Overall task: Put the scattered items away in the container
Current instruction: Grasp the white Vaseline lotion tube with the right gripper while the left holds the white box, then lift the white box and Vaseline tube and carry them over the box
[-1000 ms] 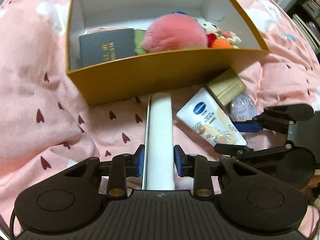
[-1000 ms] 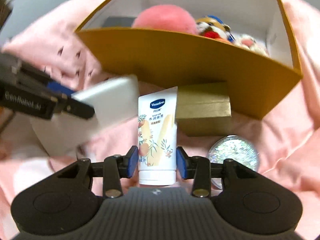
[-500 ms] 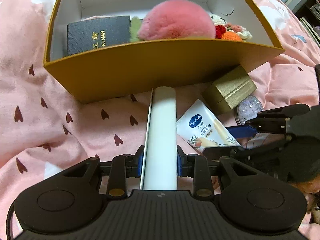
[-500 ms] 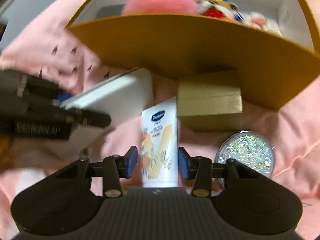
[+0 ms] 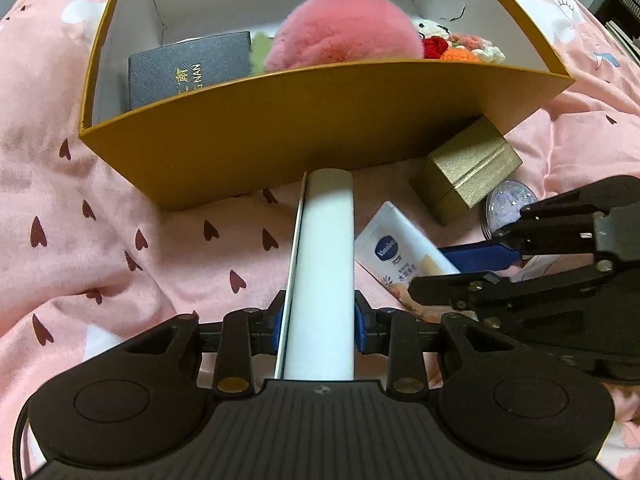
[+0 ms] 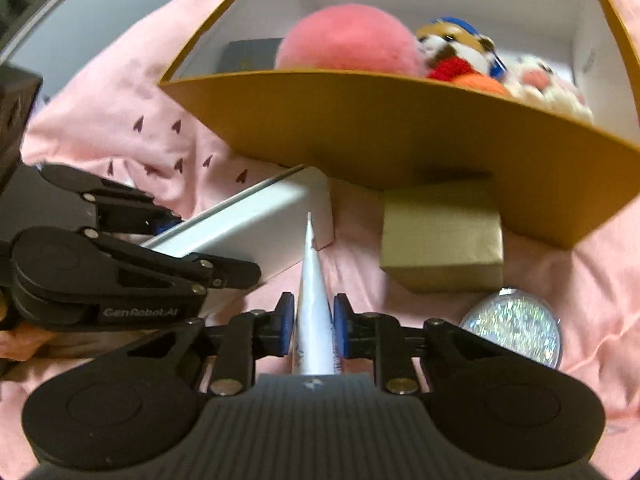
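Note:
My left gripper (image 5: 319, 326) is shut on a long white box (image 5: 326, 264), held edge-on and pointing at the front wall of the gold container (image 5: 304, 136). My right gripper (image 6: 314, 326) is shut on the white Vaseline tube (image 6: 312, 300), now turned edge-on; the tube also shows in the left wrist view (image 5: 400, 254). The white box (image 6: 256, 224) and the left gripper show at the left of the right wrist view. The container (image 6: 400, 132) holds a pink plush ball (image 5: 344, 38), a dark book (image 5: 188, 68) and small soft toys (image 6: 460, 52).
A small gold box (image 6: 442, 236) lies against the container's front wall, with a round glitter compact (image 6: 516, 330) beside it on the pink heart-print blanket (image 5: 100, 240). Both also show in the left wrist view, the box (image 5: 468, 168) and the compact (image 5: 508, 204).
My right gripper has closed on the tube and turned it from face-up to edge-on, lifting toward the container. My left gripper has risen with the white box, seeing further into the container.

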Demonstrator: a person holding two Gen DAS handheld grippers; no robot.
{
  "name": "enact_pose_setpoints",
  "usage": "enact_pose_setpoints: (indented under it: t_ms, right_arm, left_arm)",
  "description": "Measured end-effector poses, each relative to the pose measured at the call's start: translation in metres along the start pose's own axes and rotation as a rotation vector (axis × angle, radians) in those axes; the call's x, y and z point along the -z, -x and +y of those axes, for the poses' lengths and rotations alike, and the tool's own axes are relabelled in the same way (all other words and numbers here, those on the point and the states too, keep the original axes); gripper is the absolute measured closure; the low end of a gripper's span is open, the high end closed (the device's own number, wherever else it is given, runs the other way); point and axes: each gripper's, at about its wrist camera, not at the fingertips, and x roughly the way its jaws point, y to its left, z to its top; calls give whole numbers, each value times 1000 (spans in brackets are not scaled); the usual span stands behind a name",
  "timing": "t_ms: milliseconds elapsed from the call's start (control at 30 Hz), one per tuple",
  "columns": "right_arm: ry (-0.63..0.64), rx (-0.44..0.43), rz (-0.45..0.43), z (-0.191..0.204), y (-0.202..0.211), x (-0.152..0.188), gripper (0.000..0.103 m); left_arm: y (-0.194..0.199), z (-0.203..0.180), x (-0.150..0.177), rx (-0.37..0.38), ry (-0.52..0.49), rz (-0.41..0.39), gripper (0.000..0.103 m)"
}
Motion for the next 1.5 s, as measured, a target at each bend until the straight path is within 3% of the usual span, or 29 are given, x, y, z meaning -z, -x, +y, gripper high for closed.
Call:
enact_pose_setpoints:
  t_ms: [200, 467, 633, 1167, 1500]
  right_arm:
    - [46, 43, 15, -4, -5, 1, 80]
    - [51, 62, 5, -6, -6, 3, 82]
    - [46, 61, -14, -5, -3, 6, 82]
    - [111, 91, -191, 3, 81, 13, 83]
    - [147, 97, -301, 8, 129, -3, 83]
  left_arm:
    - [-5, -3, 5, -16, -57, -15, 66]
    - [-11, 0, 6, -1, 13, -13, 69]
    - [-2, -2, 9, 0, 1, -48, 70]
    - [72, -14, 17, 59, -84, -205, 70]
    - [115, -26, -7, 68, -185, -332, 70]
